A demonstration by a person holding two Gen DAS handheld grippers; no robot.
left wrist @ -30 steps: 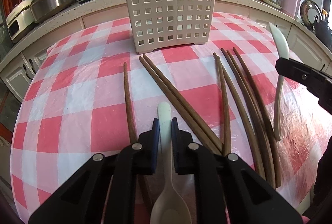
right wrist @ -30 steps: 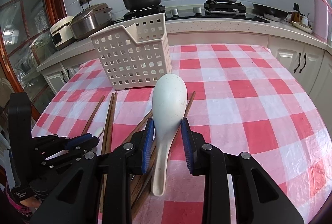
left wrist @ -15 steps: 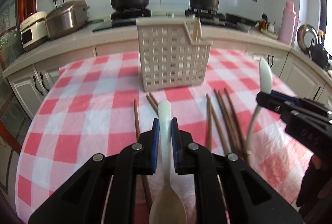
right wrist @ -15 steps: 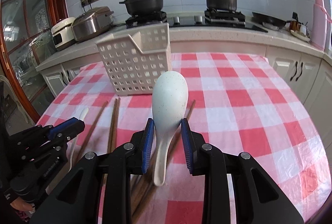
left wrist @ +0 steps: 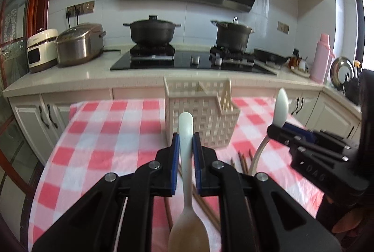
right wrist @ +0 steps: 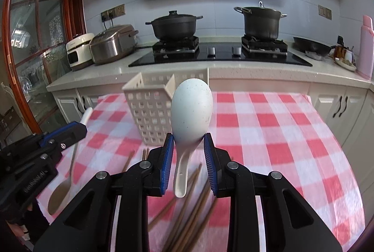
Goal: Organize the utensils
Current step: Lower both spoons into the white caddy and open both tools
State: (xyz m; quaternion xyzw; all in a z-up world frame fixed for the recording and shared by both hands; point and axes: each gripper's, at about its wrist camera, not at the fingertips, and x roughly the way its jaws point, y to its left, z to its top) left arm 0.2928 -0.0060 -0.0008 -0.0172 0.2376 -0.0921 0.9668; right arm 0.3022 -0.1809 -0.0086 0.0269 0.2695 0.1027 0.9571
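Left wrist view: my left claw [left wrist: 185, 147] clamps a spoon [left wrist: 186, 135], right claw [right wrist: 188, 147] clamps a ladle [right wrist: 191, 111]; next, lower both into the basket [left wrist: 201, 107].

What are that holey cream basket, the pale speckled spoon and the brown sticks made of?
Cream perforated basket: probably moulded plastic, matte, with a uniform grid of holes. Pale speckled spoon: smooth and faintly glossy, ceramic or melamine; I cannot tell which. Brown chopsticks: apparently wood, dull brown.
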